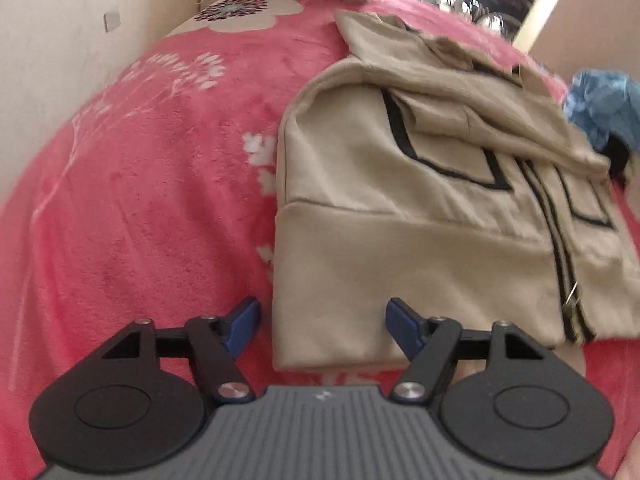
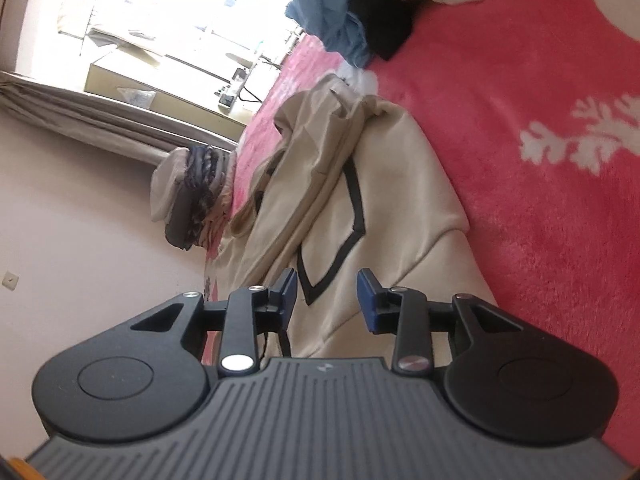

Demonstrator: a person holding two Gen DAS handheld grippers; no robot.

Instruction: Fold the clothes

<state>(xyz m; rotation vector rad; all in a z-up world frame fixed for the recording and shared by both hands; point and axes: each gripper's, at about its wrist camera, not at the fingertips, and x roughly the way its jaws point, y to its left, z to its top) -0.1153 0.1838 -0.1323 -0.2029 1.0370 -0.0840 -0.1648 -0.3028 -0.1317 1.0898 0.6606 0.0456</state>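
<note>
A beige zip jacket with black trim lies partly folded on a pink flowered blanket. Its sleeves are folded in across the front and its hem faces me. My left gripper is open just above the hem's near left corner, with nothing between the blue pads. In the right wrist view the same jacket stretches away from the camera. My right gripper hovers open over its near edge, by a black-outlined pocket, and holds nothing.
A crumpled blue garment and something black lie beside the jacket's far side, seen also as blue cloth. A stack of folded clothes sits at the blanket's edge by the wall. Curtains and a bright window stand beyond.
</note>
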